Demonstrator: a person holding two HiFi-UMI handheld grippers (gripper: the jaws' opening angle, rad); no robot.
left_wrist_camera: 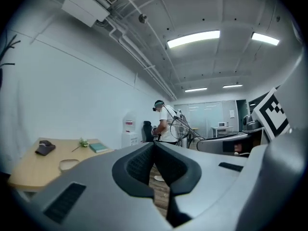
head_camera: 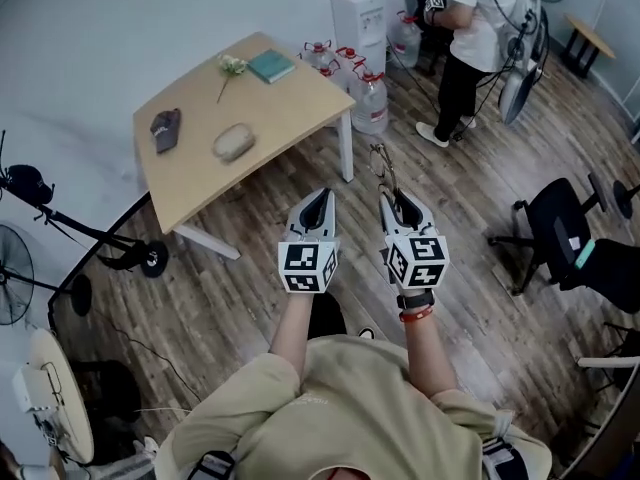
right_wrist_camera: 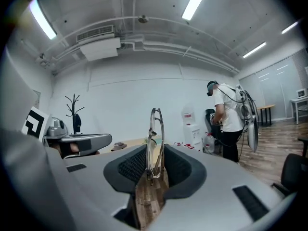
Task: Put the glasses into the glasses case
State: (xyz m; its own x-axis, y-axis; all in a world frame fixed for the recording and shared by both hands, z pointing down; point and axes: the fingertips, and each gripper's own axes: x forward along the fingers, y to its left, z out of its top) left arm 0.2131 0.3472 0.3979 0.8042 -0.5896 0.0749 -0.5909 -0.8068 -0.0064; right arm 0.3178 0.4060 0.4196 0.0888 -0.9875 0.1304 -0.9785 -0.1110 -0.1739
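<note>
At left the case [head_camera: 233, 141] lies on the table [head_camera: 285, 103], well apart from both grippers. The left gripper [head_camera: 318, 200] is level over the wood floor [head_camera: 240, 298], jaws together and empty. Just beside it, the right gripper [head_camera: 396, 201] clamps the glasses [head_camera: 381, 163] — they jut past its tips. A person [head_camera: 475, 28] stands far right.

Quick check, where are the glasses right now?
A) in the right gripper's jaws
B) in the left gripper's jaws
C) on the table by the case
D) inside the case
A: the glasses stand upright, clamped between the right gripper's jaws. The left gripper is shut on nothing, and the case lies far off on the table.
</note>
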